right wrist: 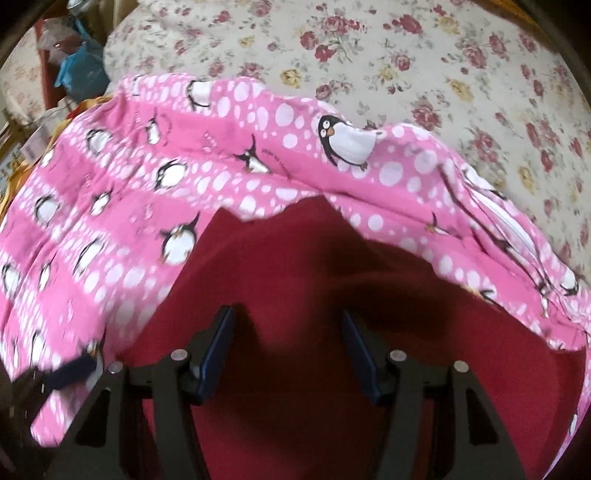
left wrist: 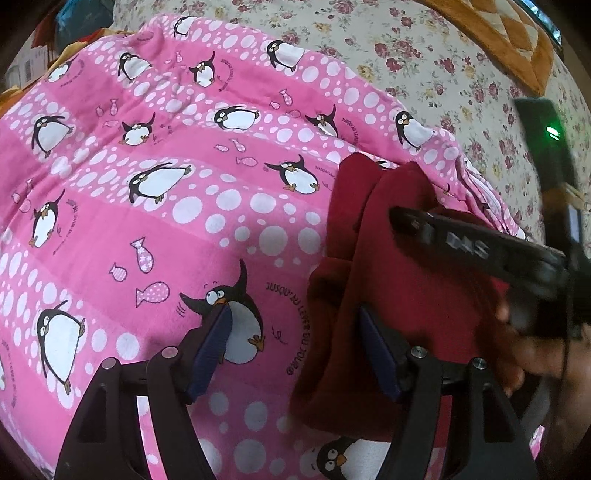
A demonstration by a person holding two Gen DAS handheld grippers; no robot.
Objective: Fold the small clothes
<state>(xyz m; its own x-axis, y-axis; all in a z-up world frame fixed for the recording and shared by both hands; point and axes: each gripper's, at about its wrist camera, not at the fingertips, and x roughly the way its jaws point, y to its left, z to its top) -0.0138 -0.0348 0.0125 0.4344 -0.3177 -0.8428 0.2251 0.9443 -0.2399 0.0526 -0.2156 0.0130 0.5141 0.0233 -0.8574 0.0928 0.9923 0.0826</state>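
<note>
A small dark red garment [left wrist: 384,258] lies rumpled on a pink penguin-print cloth [left wrist: 166,206]. My left gripper [left wrist: 295,325] is open and empty, its right finger over the garment's left edge, its left finger over the pink cloth. My right gripper [left wrist: 402,218] reaches in from the right across the garment in the left wrist view. In the right wrist view the right gripper [right wrist: 288,328] is open just above the red garment [right wrist: 295,266], holding nothing, with the pink cloth [right wrist: 147,192] behind and around the garment.
A cream floral bedsheet [right wrist: 424,74] covers the bed beyond the pink cloth. An orange patterned cloth [left wrist: 509,33] lies at the far right. Blue and mixed clutter [right wrist: 79,70] sits off the bed's far left edge.
</note>
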